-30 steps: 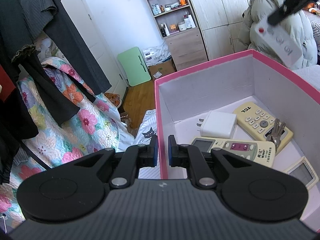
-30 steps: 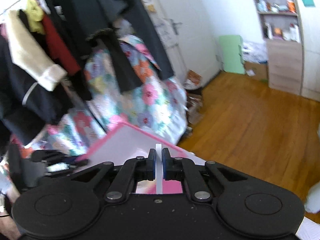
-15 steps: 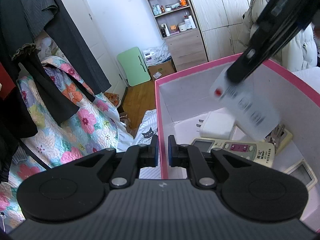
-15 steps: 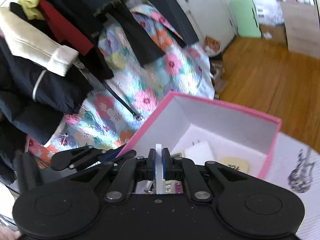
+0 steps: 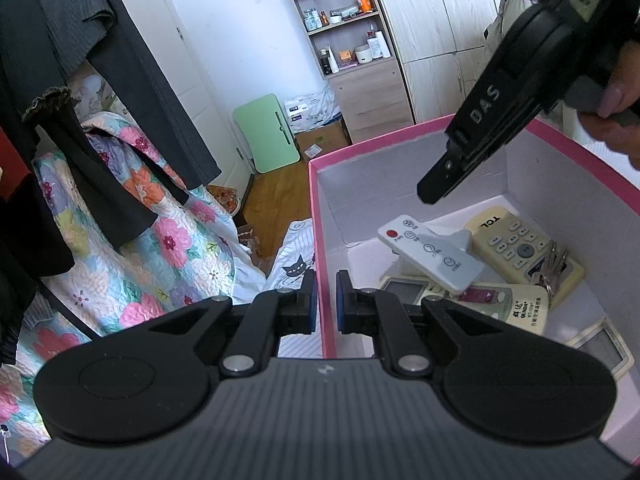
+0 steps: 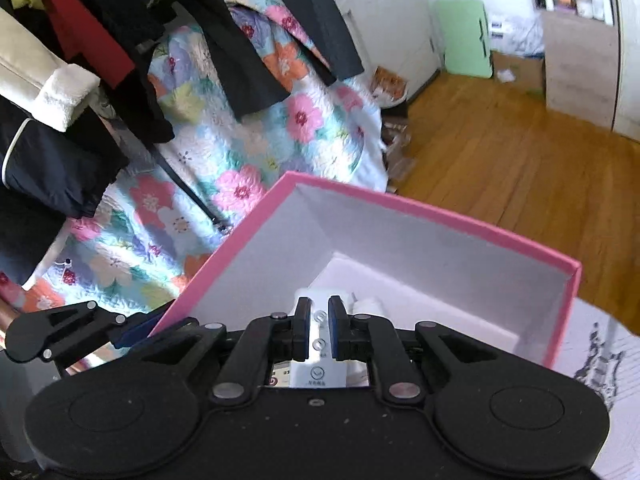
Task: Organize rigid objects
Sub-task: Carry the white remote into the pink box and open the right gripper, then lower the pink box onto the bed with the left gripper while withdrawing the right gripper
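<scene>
A pink box (image 5: 314,200) with white inner walls holds several remotes. A white remote (image 5: 430,252) with a red button lies on top of a white charger, beside a cream TCL remote (image 5: 520,244) with keys (image 5: 554,266) on it and another cream remote (image 5: 496,300). My left gripper (image 5: 327,306) is shut on the box's near wall. My right gripper (image 6: 316,328) hangs over the box, its jaws slightly apart, with the white remote (image 6: 318,364) lying free below them. In the left wrist view the right gripper (image 5: 432,192) hovers above the remote.
A floral quilt (image 5: 152,240) and hanging dark clothes (image 5: 100,80) are to the left. A wooden floor (image 6: 520,152), a green folding table (image 5: 266,132) and a shelf cabinet (image 5: 352,40) stand behind. A small white device (image 5: 604,346) lies in the box's near right corner.
My right gripper carried the white remote down into the box and let go of it. The remote now lies on the charger. The left gripper has not moved.
</scene>
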Action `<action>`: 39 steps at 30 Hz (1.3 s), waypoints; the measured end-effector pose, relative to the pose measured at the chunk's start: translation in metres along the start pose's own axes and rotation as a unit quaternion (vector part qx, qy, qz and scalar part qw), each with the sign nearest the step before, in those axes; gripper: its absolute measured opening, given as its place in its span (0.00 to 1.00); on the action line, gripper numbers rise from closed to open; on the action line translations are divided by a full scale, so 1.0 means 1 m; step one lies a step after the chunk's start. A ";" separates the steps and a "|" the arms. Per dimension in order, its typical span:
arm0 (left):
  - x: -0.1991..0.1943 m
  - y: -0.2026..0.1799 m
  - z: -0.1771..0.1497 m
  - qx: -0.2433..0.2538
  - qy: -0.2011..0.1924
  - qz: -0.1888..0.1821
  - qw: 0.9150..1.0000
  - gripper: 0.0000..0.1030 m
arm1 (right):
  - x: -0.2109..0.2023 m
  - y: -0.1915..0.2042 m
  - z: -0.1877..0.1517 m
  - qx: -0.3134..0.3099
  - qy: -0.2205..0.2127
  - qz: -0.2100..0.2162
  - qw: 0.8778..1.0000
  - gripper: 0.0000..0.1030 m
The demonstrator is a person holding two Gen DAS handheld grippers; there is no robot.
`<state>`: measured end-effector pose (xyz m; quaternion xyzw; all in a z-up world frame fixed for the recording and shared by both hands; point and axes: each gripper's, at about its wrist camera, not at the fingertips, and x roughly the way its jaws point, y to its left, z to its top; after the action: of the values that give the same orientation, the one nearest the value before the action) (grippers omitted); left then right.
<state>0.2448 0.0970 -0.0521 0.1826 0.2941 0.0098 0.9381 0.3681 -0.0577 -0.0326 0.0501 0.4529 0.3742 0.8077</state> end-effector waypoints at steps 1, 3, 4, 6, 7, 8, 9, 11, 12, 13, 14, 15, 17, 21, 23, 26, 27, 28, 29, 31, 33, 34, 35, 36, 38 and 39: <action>0.000 0.001 0.000 -0.001 0.000 0.000 1.000 0.08 | -0.003 0.001 0.002 -0.001 -0.003 -0.004 1.000 0.15; 0.000 0.002 0.000 -0.002 0.000 -0.001 1.000 0.08 | -0.013 0.007 0.000 -0.015 -0.010 -0.017 1.000 0.16; 0.000 0.002 0.000 -0.002 0.000 -0.001 1.000 0.08 | -0.018 0.008 -0.001 -0.020 -0.013 -0.023 0.999 0.16; 0.000 0.003 0.000 0.000 0.000 0.000 1.000 0.08 | -0.030 0.014 -0.006 -0.032 -0.021 -0.034 0.999 0.18; 0.000 0.003 0.000 0.002 -0.001 -0.001 1.000 0.08 | -0.037 0.017 -0.010 -0.035 -0.027 -0.038 0.998 0.18; 0.000 0.003 0.000 0.002 -0.001 -0.001 1.000 0.08 | -0.045 0.019 -0.015 -0.036 -0.034 -0.042 0.998 0.18; 0.000 0.003 0.000 0.002 -0.004 -0.002 1.000 0.08 | -0.053 0.022 -0.021 -0.036 -0.042 -0.045 0.997 0.18; -0.001 0.004 -0.001 0.002 -0.007 -0.003 1.000 0.08 | -0.070 0.028 -0.035 -0.034 -0.067 -0.059 0.995 0.18; -0.001 0.004 -0.001 0.004 -0.006 -0.001 1.000 0.08 | -0.081 0.032 -0.045 -0.029 -0.086 -0.076 0.993 0.18; -0.002 0.003 -0.001 0.007 -0.005 0.001 1.000 0.08 | -0.090 0.036 -0.053 -0.025 -0.100 -0.086 0.991 0.19; -0.002 0.001 -0.001 0.012 -0.005 0.004 1.000 0.08 | -0.099 0.040 -0.062 -0.024 -0.111 -0.087 0.990 0.20; -0.002 -0.001 -0.001 0.015 -0.005 0.007 1.000 0.08 | -0.109 0.044 -0.071 -0.021 -0.123 -0.089 0.988 0.24; -0.001 -0.003 0.000 0.020 -0.003 0.011 1.000 0.08 | -0.123 0.050 -0.085 -0.009 -0.140 -0.108 0.984 0.26; -0.003 -0.006 0.000 0.026 -0.009 0.020 0.999 0.08 | -0.134 0.055 -0.108 0.018 -0.139 -0.141 0.980 0.27; -0.004 -0.007 0.000 0.025 -0.012 0.023 0.999 0.08 | -0.137 0.055 -0.118 0.041 -0.135 -0.152 0.978 0.27; -0.003 -0.004 0.001 0.019 -0.012 0.018 1.000 0.08 | -0.145 0.060 -0.134 0.046 -0.136 -0.164 0.976 0.27; -0.002 -0.003 0.002 0.017 -0.010 0.016 1.000 0.08 | -0.148 0.064 -0.137 0.038 -0.137 -0.173 0.975 0.27; -0.001 -0.003 0.002 0.017 -0.008 0.015 1.000 0.08 | -0.150 0.068 -0.141 0.032 -0.139 -0.180 0.973 0.27; 0.000 -0.004 0.002 0.018 -0.004 0.015 1.000 0.08 | -0.153 0.071 -0.144 0.028 -0.140 -0.183 0.973 0.29; 0.001 -0.006 0.003 0.026 0.003 0.017 1.000 0.08 | -0.159 0.076 -0.149 0.026 -0.141 -0.185 0.972 0.29; 0.001 -0.006 0.004 0.028 0.006 0.016 0.999 0.08 | -0.163 0.081 -0.154 0.022 -0.147 -0.185 0.971 0.31; 0.001 -0.005 0.005 0.023 0.006 0.016 1.000 0.10 | -0.165 0.083 -0.156 0.018 -0.150 -0.188 0.971 0.32; 0.000 -0.004 0.005 0.021 0.006 0.016 1.000 0.11 | -0.166 0.084 -0.158 0.014 -0.152 -0.190 0.970 0.33; -0.001 -0.005 0.005 0.022 0.006 0.016 1.000 0.11 | -0.166 0.085 -0.159 0.013 -0.153 -0.192 0.969 0.33; -0.003 -0.004 0.006 0.022 0.009 0.023 0.999 0.12 | -0.167 0.086 -0.162 0.015 -0.154 -0.195 0.969 0.33; -0.005 -0.003 0.007 0.017 0.011 0.021 1.000 0.12 | -0.168 0.087 -0.163 0.014 -0.156 -0.196 0.968 0.35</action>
<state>0.2441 0.0916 -0.0452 0.2048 0.3005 0.0261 0.9312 0.1420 -0.1472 0.0252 0.0294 0.3278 0.1896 0.9250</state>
